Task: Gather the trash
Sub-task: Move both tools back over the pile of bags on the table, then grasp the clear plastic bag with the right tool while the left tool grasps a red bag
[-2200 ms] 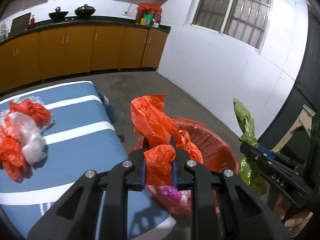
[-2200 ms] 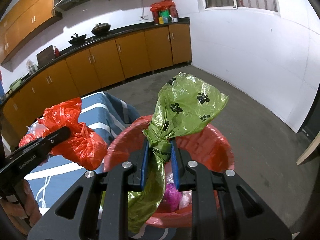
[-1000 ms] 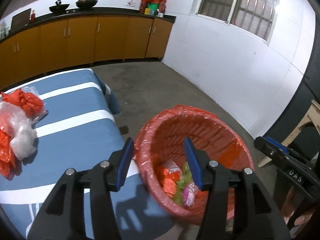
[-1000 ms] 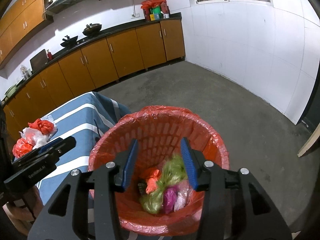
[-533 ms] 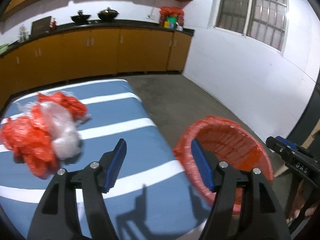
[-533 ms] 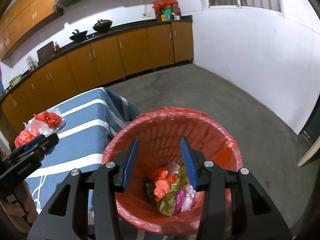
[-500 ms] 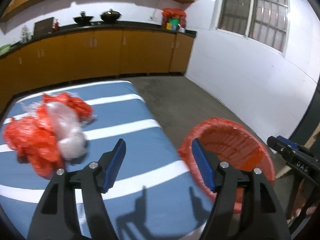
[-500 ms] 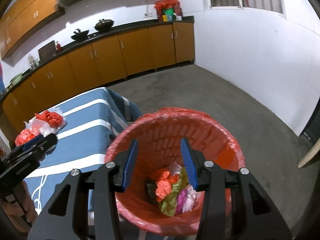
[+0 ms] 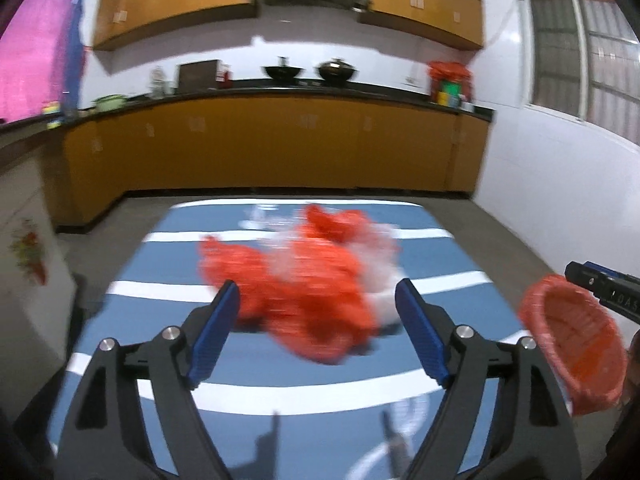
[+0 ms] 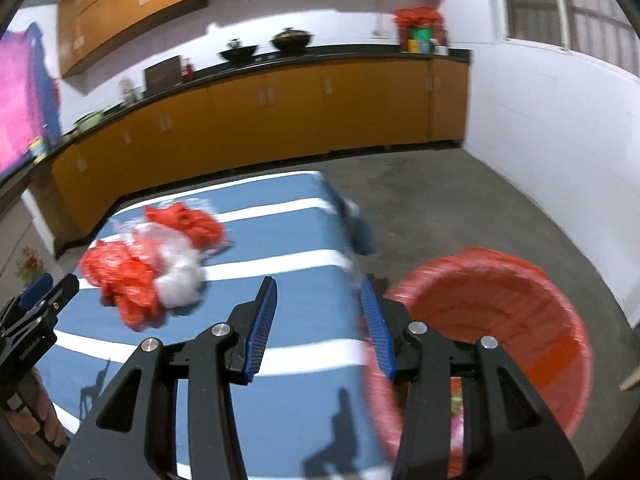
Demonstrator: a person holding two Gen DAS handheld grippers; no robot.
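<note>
Left tongs [image 9: 318, 322] opening, empty, before red bags [image 9: 304, 280]; right tongs [image 10: 318, 322] gape empty.

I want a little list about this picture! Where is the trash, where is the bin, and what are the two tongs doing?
trash left: pile of red and clear bags on the striped blue table
bin: red-lined basket on the floor beside the table, a few bags inside
left tongs: jaws opening, empty, pointed at the pile
right tongs: open, empty, over the table edge next to the basket
</note>
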